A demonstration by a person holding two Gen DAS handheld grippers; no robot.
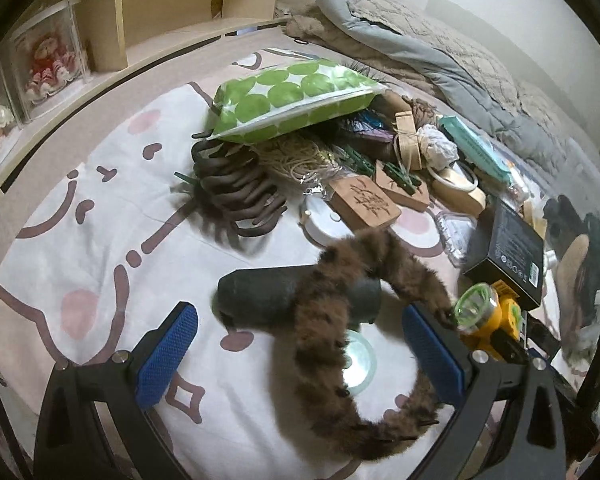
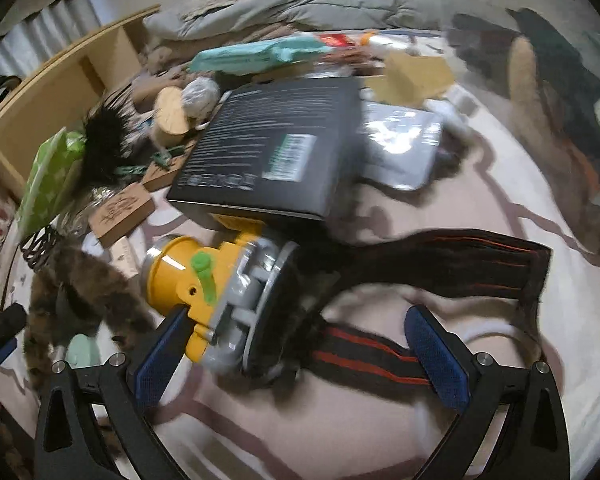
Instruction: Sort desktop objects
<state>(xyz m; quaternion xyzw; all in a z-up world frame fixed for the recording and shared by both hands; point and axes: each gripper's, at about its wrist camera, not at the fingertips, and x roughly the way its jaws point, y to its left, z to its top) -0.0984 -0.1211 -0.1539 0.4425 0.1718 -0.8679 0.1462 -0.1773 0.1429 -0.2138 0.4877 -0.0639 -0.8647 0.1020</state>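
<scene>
1. A big white bed sheet with pink and brown cartoon shapes (image 1: 80, 208) lies under everything. All the small things sit on it.
2. A green-and-white dotted plastic bag (image 1: 288, 100) lies far behind the black box, on top of the pile of small things.
3. A flat black cardboard box with small white print (image 2: 268, 148) is our landmark. In the right wrist view it sits in the middle of the pile.
4. A brown furry headband (image 1: 340, 344) curves in a loop to the left of the black box. Part of it lies over a dark grey round tube (image 1: 260, 296).
5. A black stretchy strap with red stripes (image 2: 440, 264) lies in front of the black box and to its right. It joins the lamp.
6. A yellow head lamp with a green knob (image 2: 204, 280) sits right in front of the black box, touching its front edge.
7. A dark brown plastic hair claw (image 1: 236, 188) lies well to the left of the black box, just beside the dotted bag.
8. Two small wooden blocks with carved pictures (image 1: 364, 204) lie behind the black box on its left.
9. The left gripper (image 1: 300, 356) is wide open with its blue pads (image 1: 168, 352) on both sides of the furry headband. It holds nothing.
10. The right gripper (image 2: 300, 364) is wide open too. Its left blue pad (image 2: 160, 360) is right by the yellow lamp, and the strap runs between the pads. It is not squeezing anything. This view is a bit blurry.
</scene>
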